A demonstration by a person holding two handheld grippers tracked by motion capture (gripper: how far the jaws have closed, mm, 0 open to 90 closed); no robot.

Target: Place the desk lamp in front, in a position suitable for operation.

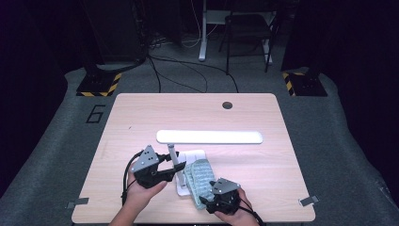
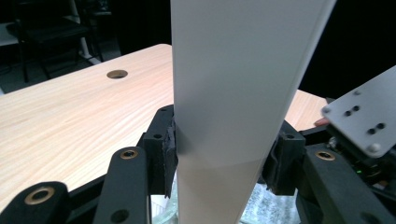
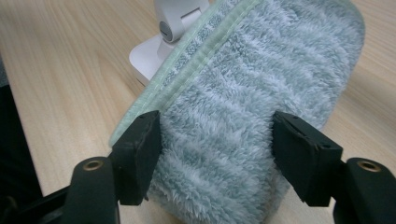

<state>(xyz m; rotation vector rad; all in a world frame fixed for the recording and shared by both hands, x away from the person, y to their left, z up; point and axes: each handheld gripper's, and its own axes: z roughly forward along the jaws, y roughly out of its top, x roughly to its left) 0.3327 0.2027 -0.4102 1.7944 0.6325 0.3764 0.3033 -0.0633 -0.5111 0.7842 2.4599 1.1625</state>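
Right hand-held gripper (image 3: 217,154) astride towel (image 3: 261,93)

Both forearms come in from the bottom edge. Left hand (image 1: 141,190) holds the left gripper (image 1: 170,165) angled inward, jaws clamped tight. Right hand (image 1: 233,214) sits low and close, right gripper (image 1: 203,195) pointing away from the person, jaws spread wide.

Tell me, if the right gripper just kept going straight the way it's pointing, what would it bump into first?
Most likely the folded pale green cloth: it already lies between the right gripper's open fingers. Beyond the cloth stands the white lamp base, though how far beyond is hard to judge.
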